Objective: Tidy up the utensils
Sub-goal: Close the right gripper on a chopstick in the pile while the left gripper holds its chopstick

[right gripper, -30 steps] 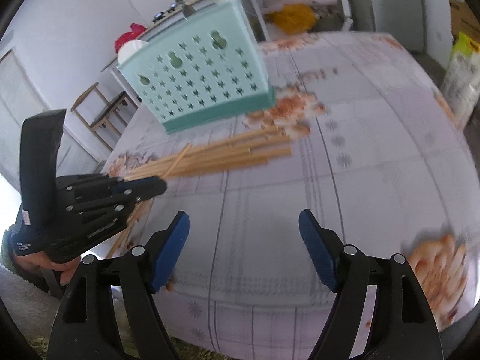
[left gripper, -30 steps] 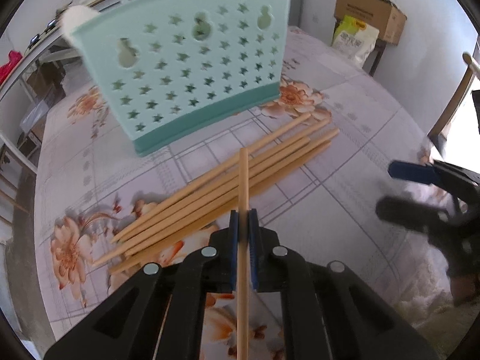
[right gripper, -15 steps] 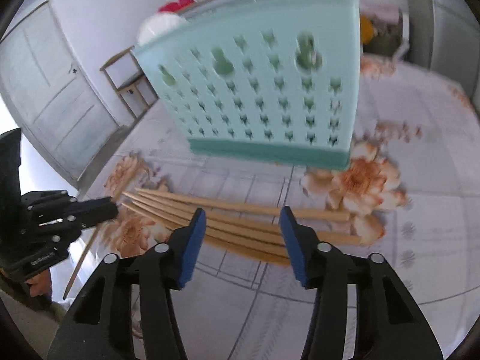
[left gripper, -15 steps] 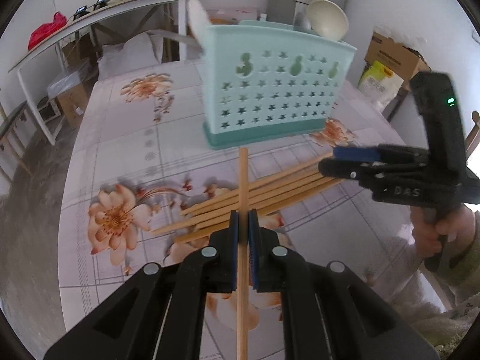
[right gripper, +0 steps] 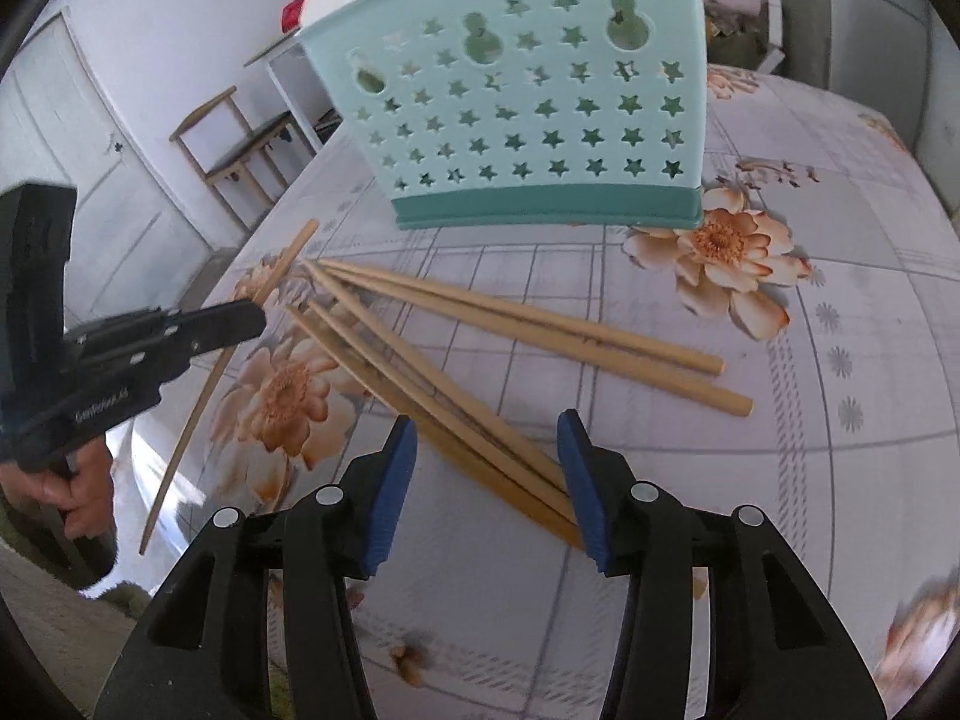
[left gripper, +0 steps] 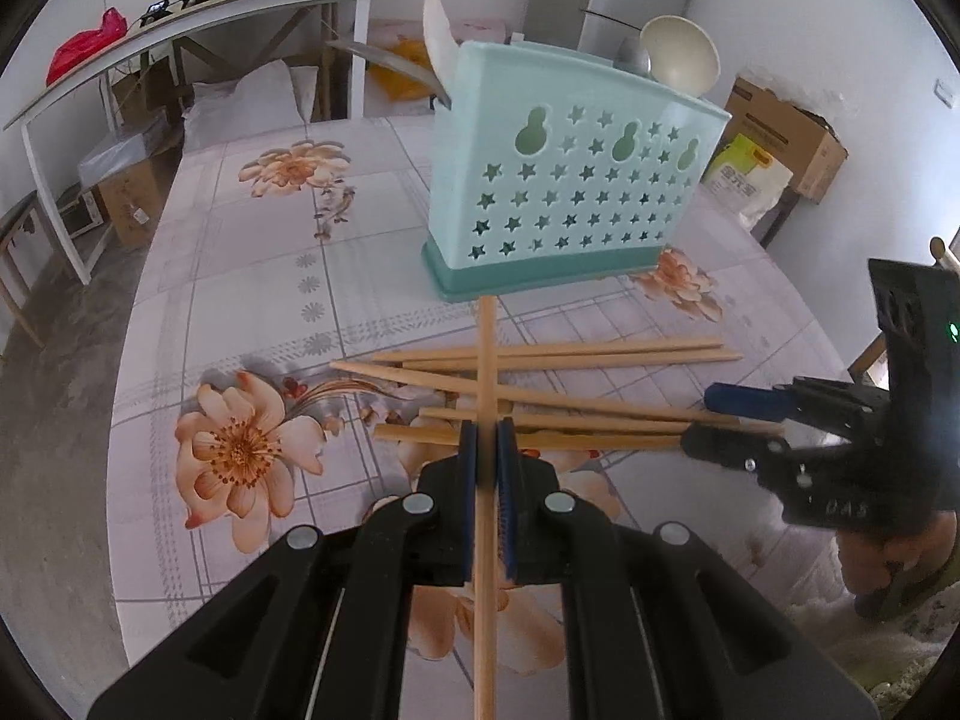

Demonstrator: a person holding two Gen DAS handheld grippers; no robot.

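Gripper on my left (left gripper: 486,450) is clenched on a single chopstick (left gripper: 485,360), which runs straight up the middle of the left wrist view, its far tip reaching the foot of the teal utensil holder (left gripper: 570,180). From the right wrist view I see that same left gripper (right gripper: 240,318) at the left edge, with the chopstick (right gripper: 198,396) slanting through it, held clear of the pile, and a hand (right gripper: 72,486) wrapped round the handle below.

My right gripper (right gripper: 486,468) sits at the bottom centre of its own view, its jaws partway apart and not pressing on anything. The near ends of the lower chopsticks in the loose pile (right gripper: 480,360) lie between its blue pads (right gripper: 390,480), one end close against the right pad. In the left wrist view the right gripper (left gripper: 714,420) comes in from the right, its tips at the right-hand ends of the pile (left gripper: 540,384).

The pile lies on the desk (left gripper: 240,276), on a flower-printed cloth, just in front of the holder. The holder stands upright in the upper middle of both views, pierced with star holes. White spoons (left gripper: 678,57) and a metal utensil (left gripper: 390,63) stick out of its top.
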